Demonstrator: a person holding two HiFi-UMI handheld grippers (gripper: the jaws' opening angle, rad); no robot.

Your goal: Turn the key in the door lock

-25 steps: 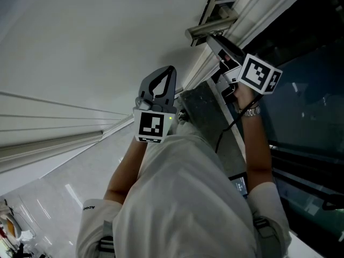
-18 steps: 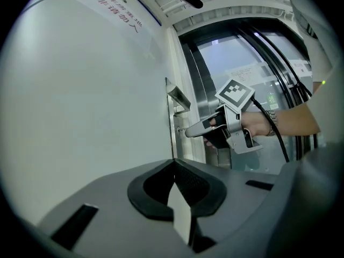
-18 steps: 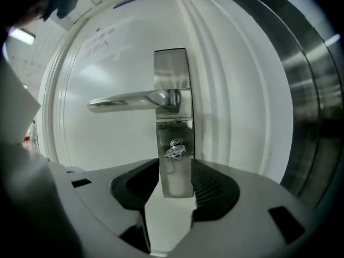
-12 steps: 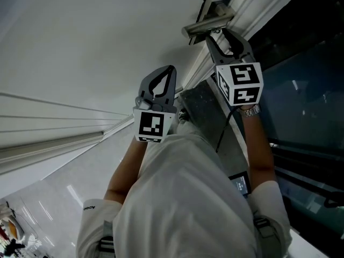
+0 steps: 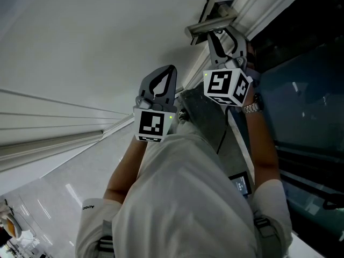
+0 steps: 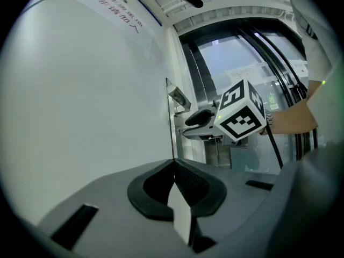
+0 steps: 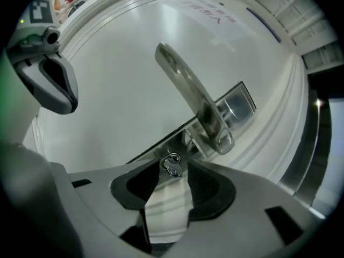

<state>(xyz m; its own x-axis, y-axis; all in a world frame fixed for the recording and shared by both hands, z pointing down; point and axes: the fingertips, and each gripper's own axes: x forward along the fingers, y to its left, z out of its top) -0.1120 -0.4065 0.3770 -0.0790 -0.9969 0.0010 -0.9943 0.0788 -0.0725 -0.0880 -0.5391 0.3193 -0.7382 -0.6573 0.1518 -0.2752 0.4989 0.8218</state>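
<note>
Right gripper (image 5: 226,41), upper centre of the head view: jaws apart. The key (image 7: 172,165), low centre of the right gripper view, just below the lever handle (image 7: 193,101), lies between the jaw tips, not clamped. Left gripper (image 6: 173,163): jaws together, empty, beside the white door (image 5: 107,47).
</note>
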